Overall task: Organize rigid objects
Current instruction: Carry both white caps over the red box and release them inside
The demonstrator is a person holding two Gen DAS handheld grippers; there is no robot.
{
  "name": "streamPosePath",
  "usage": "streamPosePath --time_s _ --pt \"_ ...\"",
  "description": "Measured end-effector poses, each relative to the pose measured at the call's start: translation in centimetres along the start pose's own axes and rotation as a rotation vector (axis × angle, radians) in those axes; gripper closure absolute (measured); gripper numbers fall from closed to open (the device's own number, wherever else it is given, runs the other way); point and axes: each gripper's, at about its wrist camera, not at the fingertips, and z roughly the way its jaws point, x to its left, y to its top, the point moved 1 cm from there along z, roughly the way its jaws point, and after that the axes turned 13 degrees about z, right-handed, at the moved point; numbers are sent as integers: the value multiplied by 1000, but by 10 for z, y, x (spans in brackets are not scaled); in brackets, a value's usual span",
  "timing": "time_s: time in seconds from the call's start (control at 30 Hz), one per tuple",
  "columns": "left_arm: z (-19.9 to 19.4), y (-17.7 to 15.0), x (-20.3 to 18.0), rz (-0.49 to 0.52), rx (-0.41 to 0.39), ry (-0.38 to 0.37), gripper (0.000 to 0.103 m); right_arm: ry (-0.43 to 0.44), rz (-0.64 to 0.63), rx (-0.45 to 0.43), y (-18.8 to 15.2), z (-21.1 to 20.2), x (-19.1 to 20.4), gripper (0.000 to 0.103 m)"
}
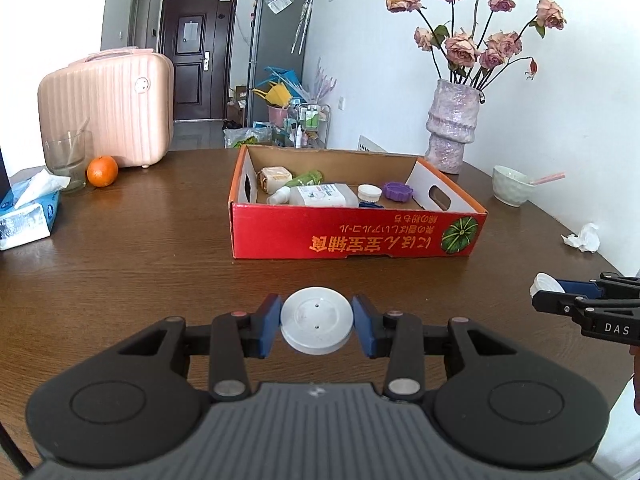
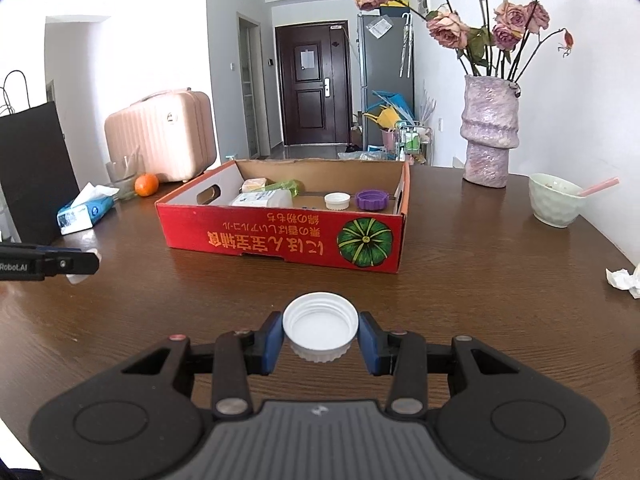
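1. The left gripper (image 1: 317,322), black-armed with blue pads, is pointing forward and somewhat downward above the brown wooden table (image 1: 140,248), its jaws pressing on the rim of a flat round grey-white lid (image 1: 317,319).
2. The right gripper (image 2: 320,330), of the same black-and-blue build, is tilting down likewise, its pads clamping a white ribbed screw cap (image 2: 320,326) held with the hollow side up.
3. Both grippers are hanging side by side, apart from each other, each one's tip showing at the edge of the other's view.
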Motion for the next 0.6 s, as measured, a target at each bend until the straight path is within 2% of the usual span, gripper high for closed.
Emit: streamPosePath --time_s 0.37,0.5,0.6 --pt "27 26 2 39 -15 -13 63 15 -41 -15 23 22 5 64" --pt "52 52 3 79 -16 -31 63 68 -24 -31 44 37 6 64" --pt "72 76 6 98 -44 -73 63 84 -35 -53 65 56 8 64"
